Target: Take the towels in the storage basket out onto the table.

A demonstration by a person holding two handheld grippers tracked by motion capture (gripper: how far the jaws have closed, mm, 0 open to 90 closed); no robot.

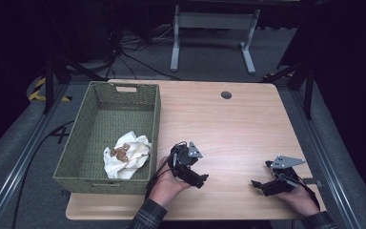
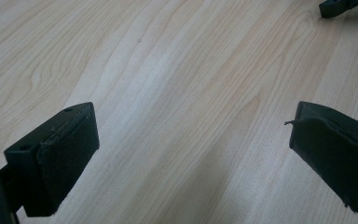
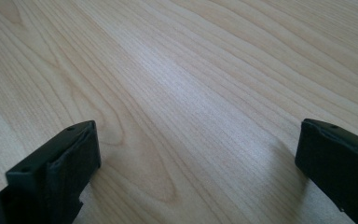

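With the white cloth [image 1: 126, 153] lying bundled in the green basket [image 1: 76, 138] at the bench's [image 1: 228, 129] left edge, we judge the putting-away done; our left gripper [image 1: 190, 174] and right gripper [image 1: 262, 185] rest near the front edge, jaws apart, empty.

We see a light wooden table [image 1: 238, 124] with rounded corners; its grain runs in long pale streaks in both gripper views. Near its far edge sits a small round grey grommet [image 1: 226, 95]. Beyond the table we find a grey carpeted floor [image 1: 209, 64], on which stands a white metal desk frame [image 1: 175, 43] with two legs and a crossbar. Dark cables [image 1: 131, 55] trail over the floor at the far left, near a strip of yellow-and-black tape [image 1: 37, 89]. Metal rails [image 1: 16, 164] flank the table on both sides.
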